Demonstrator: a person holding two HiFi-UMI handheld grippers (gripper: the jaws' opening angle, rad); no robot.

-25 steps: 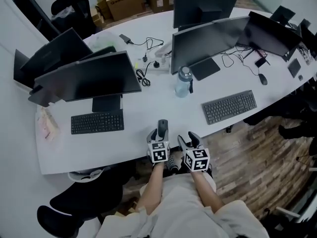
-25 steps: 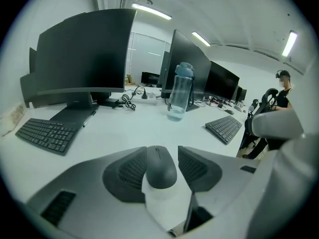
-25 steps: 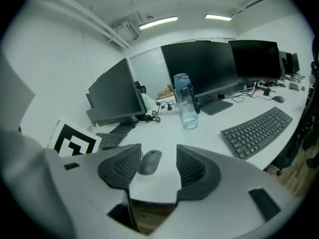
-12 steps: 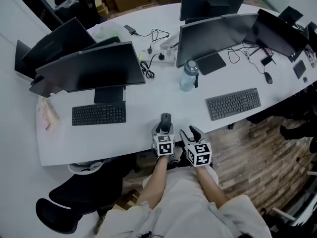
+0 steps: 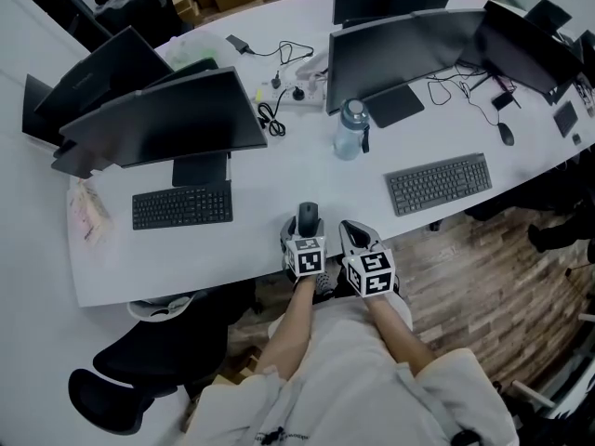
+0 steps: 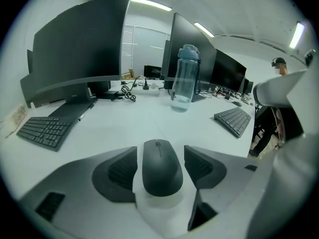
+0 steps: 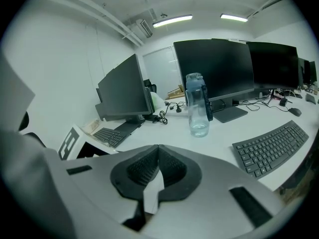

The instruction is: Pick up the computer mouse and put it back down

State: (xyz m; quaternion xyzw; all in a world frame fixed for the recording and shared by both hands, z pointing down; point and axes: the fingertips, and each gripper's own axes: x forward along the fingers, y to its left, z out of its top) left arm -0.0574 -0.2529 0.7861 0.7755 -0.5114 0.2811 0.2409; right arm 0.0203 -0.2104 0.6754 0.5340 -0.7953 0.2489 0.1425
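Observation:
A black computer mouse (image 6: pixel 160 169) lies on the white desk (image 5: pixel 251 249) near its front edge. My left gripper (image 5: pixel 308 229) sits around it and is open. Its jaws have just been opening, and the pads (image 6: pixel 121 169) stand a little off the mouse on both sides. In the head view the mouse (image 5: pixel 308 215) pokes out ahead of the left gripper's marker cube. My right gripper (image 5: pixel 357 236) hovers beside it at the desk edge. It is shut, the jaws having just closed pad to pad (image 7: pixel 149 169) on nothing.
A clear water bottle (image 5: pixel 348 130) stands beyond the mouse. One black keyboard (image 5: pixel 182 206) lies to the left and a grey keyboard (image 5: pixel 439 183) to the right. Dark monitors (image 5: pixel 167 128) line the back. Another mouse (image 5: pixel 506 134) lies far right. A black chair (image 5: pixel 139 379) is under the desk edge.
The left gripper's jaws have spread apart around the mouse and the gripper has sunk slightly. The right gripper's jaws have come together. The mouse stays at the same spot on the desk.

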